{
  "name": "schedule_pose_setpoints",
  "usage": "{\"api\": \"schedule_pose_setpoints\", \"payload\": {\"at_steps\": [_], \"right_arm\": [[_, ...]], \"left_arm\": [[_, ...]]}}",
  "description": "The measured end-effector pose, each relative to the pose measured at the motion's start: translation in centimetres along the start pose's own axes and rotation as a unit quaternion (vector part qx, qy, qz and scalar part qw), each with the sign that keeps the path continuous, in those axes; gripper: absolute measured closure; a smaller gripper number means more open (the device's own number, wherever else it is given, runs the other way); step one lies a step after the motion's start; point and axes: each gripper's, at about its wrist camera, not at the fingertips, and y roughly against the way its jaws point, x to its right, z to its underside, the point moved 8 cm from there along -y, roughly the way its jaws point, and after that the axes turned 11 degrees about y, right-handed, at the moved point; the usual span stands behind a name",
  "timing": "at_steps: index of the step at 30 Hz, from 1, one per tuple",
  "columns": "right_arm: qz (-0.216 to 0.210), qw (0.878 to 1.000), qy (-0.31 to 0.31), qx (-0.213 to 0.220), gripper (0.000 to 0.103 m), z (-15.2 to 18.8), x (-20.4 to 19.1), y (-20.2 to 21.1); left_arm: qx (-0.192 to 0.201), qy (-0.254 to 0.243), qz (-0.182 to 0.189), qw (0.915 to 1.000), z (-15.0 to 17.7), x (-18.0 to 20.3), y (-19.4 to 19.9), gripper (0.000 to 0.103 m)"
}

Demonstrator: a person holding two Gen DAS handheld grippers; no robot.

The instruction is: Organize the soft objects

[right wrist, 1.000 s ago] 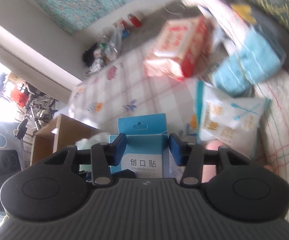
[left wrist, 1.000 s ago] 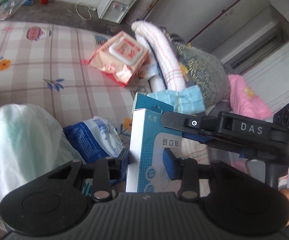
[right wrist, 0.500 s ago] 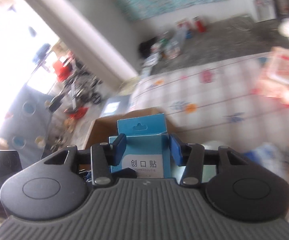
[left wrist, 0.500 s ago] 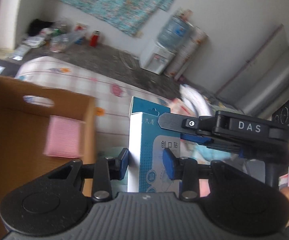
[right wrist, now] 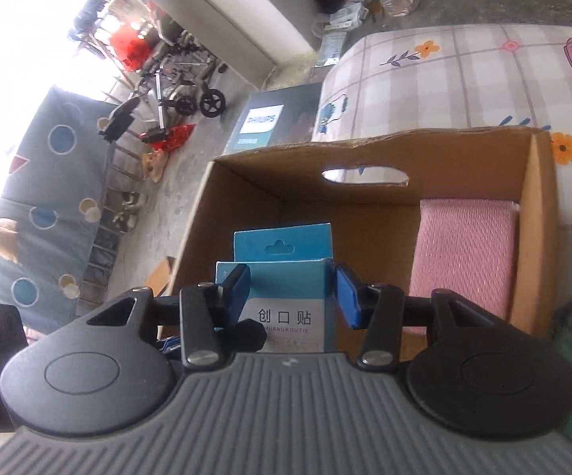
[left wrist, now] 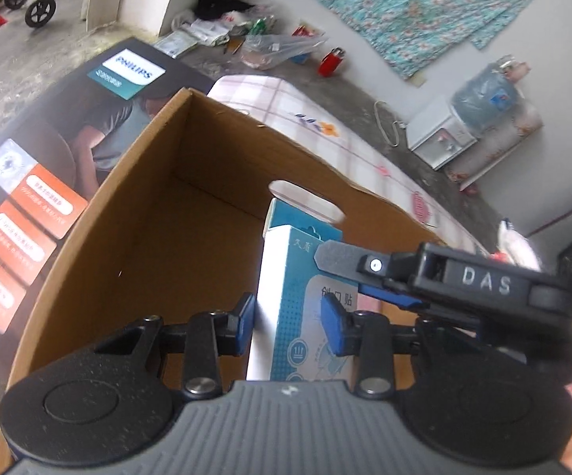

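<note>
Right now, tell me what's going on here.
A person is holding a small blue and white box between two handheld grippers over an open cardboard box that sits on a checked bedspread. The right gripper has its jaws on the sides of the small box. The left gripper has the box between its jaws, which are closing. A folded pink cloth already lies inside the cardboard box.

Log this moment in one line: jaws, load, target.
left gripper: jaws closing on bandage box | right gripper: gripping same box | position: over open cardboard box | inside: pink cloth | released: no
</note>
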Motion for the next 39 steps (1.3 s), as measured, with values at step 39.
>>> {"api": "schedule_pose_setpoints", "payload": {"at_steps": [39], "right_arm": [[0.046,0.990,0.023,0.129,0.054,11.6,10.4,18.8]], "left_arm": [[0.014,-0.125,-0.095,0.9875,1.6,0.2,-7.1,0.047]]}}
